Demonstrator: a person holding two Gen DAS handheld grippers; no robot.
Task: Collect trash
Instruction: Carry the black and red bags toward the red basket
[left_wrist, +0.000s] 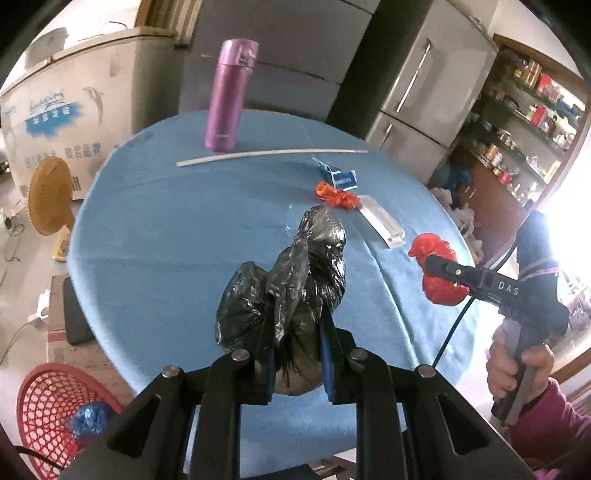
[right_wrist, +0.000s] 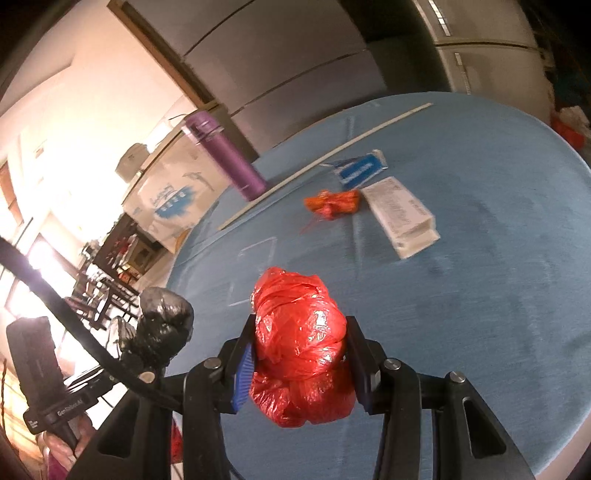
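Right between the pads of the left tool (left_wrist: 295, 354) sits a crumpled black plastic bag (left_wrist: 291, 280), glossy and wrinkled, pinched tight at its lower end; its long axis runs forward and up, away from the tool, over the blue cloth of the round table (left_wrist: 166, 240). The right tool (right_wrist: 299, 365) clamps a wadded red plastic bag (right_wrist: 301, 350), shiny and creased, a rounded lump bulging above and below the pads, held clear of the table. Both tools tilt downward toward the table. A hand (left_wrist: 517, 373) in a magenta sleeve grips the right tool's handle, seen from the left wrist view. Beyond the red bag lie a small orange wad (right_wrist: 332, 203), a flat white box (right_wrist: 402, 218) and a blue-and-white wrapper (right_wrist: 360, 170). Farther off, a long thin white strip (left_wrist: 273, 155) lies across the table just before an upright purple flask (left_wrist: 229, 96). Below left of the left tool stands a red mesh basket (left_wrist: 48, 406) holding a blue wad (left_wrist: 88, 421).
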